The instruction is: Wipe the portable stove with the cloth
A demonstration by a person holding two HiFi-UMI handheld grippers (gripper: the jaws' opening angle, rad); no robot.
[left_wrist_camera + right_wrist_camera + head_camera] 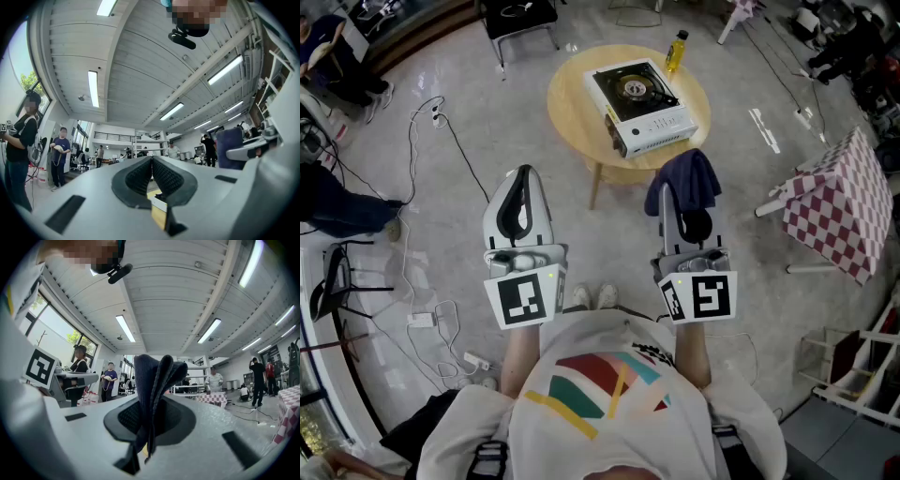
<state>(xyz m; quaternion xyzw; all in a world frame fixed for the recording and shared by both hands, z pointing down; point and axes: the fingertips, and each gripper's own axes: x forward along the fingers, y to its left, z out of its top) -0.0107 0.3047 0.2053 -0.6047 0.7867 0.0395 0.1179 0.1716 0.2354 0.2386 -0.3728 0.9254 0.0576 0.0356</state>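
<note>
The right gripper's point(151, 420) jaws are pinching a dark blue cloth point(154, 376), which is standing up between the pads in folds and flopping over at the top. The left gripper's point(152, 174) jaws are pressing together on nothing. In the head view both grippers are hanging close to the person's chest, side by side, tipped upward rather than down at the work.

The portable stove point(639, 105) is sitting on a round wooden table point(572, 98) ahead of the person, well apart from both grippers, with its burner showing and its white control panel facing the person. A yellow bottle point(676, 51) is standing near the stove's far right corner.

The step in hand looks to be carrying the cloth to the stove – no wiping is under way yet. To do it well, the person is likely needing to step up to the table and tip the right gripper down so the loose bulk of the cloth lies flat on the stove. The pinch should stay firm, since only a folded part is sitting between the pads. The raised burner ring could be snagging the fabric, so the flat panels seem the easier start. The left gripper – empty – could be bracing the stove's near side against sliding, and strokes toward the far corner should be stopping short of the bottle.
</note>
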